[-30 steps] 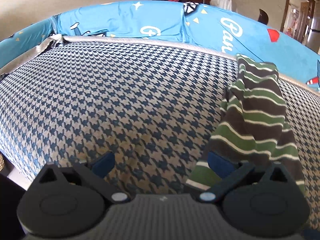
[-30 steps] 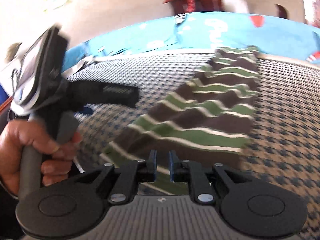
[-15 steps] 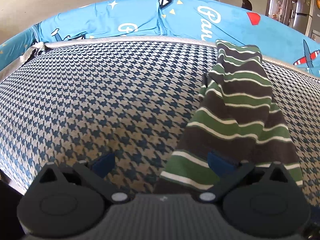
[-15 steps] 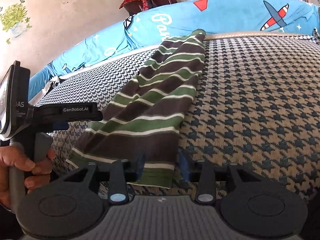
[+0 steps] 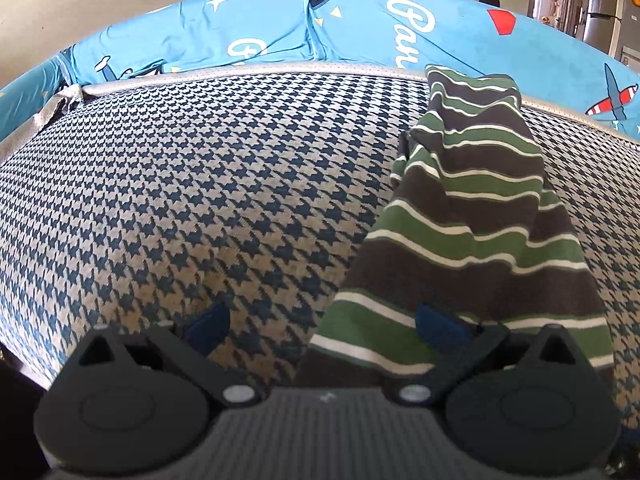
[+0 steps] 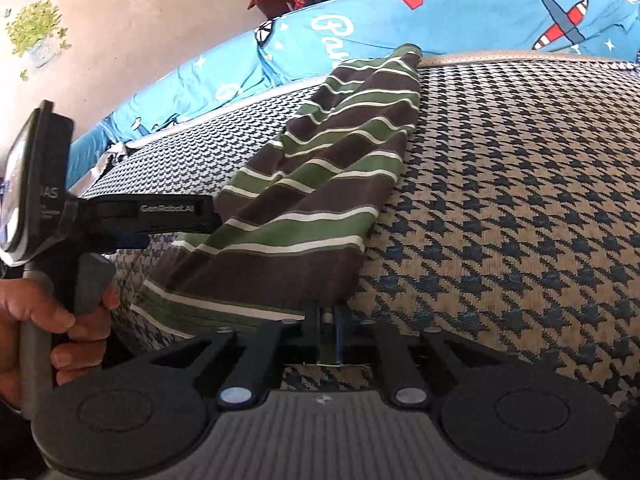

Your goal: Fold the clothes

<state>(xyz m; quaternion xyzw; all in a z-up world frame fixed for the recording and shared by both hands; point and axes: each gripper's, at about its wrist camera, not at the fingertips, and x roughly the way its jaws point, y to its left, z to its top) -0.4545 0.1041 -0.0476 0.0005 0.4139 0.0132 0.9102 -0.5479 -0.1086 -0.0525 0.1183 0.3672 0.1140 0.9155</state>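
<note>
A long, narrow folded garment (image 5: 472, 216) with green, brown and white stripes lies on the houndstooth bed surface (image 5: 200, 200), reaching from the near edge to the far side. My left gripper (image 5: 322, 326) is open wide at the near edge. The garment's near left corner lies between its fingers, and the right pad (image 5: 436, 326) is over the cloth. In the right wrist view my right gripper (image 6: 329, 322) is shut on the near right corner of the garment (image 6: 320, 200). The left gripper (image 6: 180, 218) shows there too, held by a hand (image 6: 40, 320) at the left.
A bright blue printed cover (image 5: 280, 32) is bunched along the far side of the bed, behind a silver trim (image 5: 240, 74). The bed's near edge drops off just under both grippers. Chairs and a doorway stand far behind. Houndstooth cloth (image 6: 520, 220) stretches right of the garment.
My right gripper's fingers, open around the hem half a second ago, have come together on the garment's near corner. The left gripper stays open near the left corner and has hardly shifted.
</note>
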